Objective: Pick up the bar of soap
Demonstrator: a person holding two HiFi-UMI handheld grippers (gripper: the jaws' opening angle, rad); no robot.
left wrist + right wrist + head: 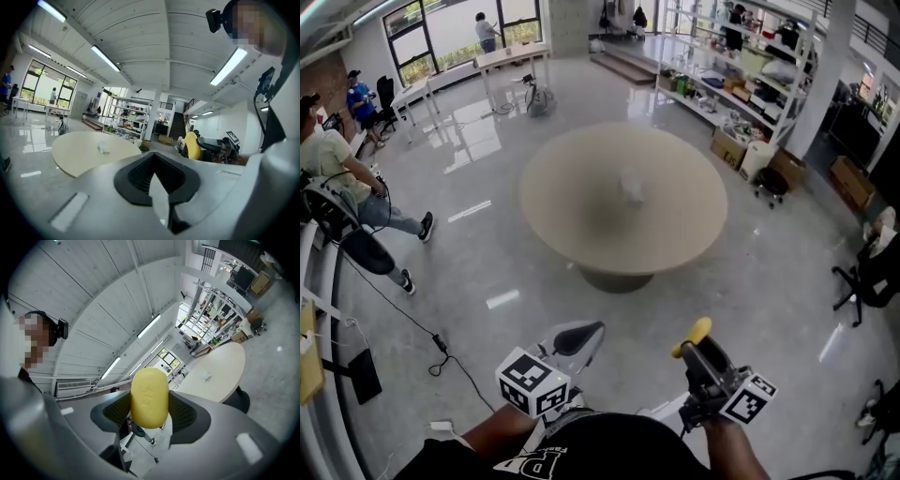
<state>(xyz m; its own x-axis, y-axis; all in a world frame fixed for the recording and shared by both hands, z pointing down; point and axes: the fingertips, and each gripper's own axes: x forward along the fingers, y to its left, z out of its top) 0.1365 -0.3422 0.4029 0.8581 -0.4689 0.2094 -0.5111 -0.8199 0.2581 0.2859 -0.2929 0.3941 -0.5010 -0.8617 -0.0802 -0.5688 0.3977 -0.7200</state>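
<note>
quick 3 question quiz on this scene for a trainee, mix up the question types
1. Which gripper holds the soap? A) left B) right C) neither
2. True or false: the soap lies on the table.
3. Fill in: the soap's colour is ____.

Key:
1. B, the right gripper is shut on it.
2. False, it is held up, well short of the table.
3. Yellow.

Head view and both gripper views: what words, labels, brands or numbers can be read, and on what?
Nothing reads in full.
White lettering on the person's black shirt: cut off by the frame, unreadable.
Embossed marks on the yellow oval bar of soap: too faint to read.
Two marker cubes: black-and-white square patterns, no words.
Brown cardboard boxes by the shelves: too small.
</note>
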